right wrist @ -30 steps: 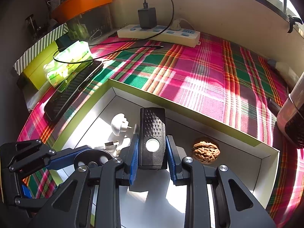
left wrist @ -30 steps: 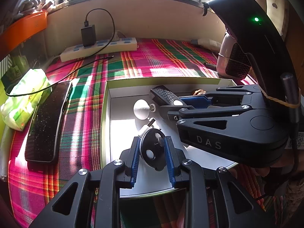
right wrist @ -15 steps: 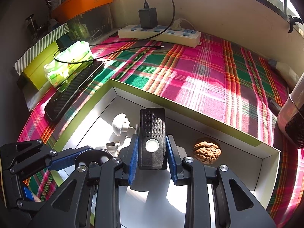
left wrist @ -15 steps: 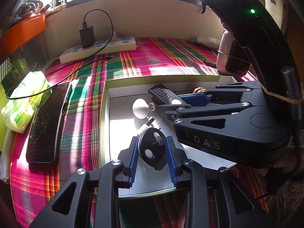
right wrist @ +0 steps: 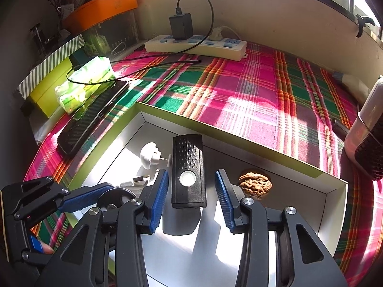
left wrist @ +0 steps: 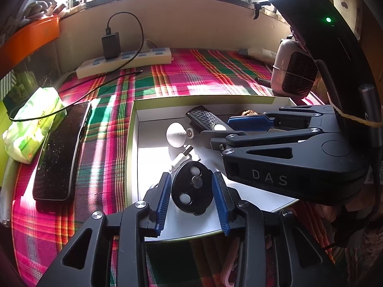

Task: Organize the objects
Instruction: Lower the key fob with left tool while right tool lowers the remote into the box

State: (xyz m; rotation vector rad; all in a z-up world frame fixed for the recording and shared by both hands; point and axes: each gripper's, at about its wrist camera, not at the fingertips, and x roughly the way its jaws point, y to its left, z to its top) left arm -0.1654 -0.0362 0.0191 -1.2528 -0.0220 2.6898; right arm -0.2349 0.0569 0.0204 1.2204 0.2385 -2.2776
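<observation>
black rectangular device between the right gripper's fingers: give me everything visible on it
The black rectangular device is a matte, plastic-looking block with a raised dot texture on its far half and a round pale button or lens near its front end. It lies flat on the white floor of the box, long axis pointing away from the camera. The right gripper straddles it; its jaws have just been opening, and the blue pads stand clear of its sides.

A plaid cloth (right wrist: pixel 251 91) in pink, green and red is covering the surface. Lying on it: a white power strip (right wrist: pixel 196 45) at the top centre, a black phone (right wrist: pixel 93 117) and a green tissue pack (right wrist: pixel 83 83) at the left, and a shallow white box (right wrist: pixel 239 134) sitting lower centre.
</observation>
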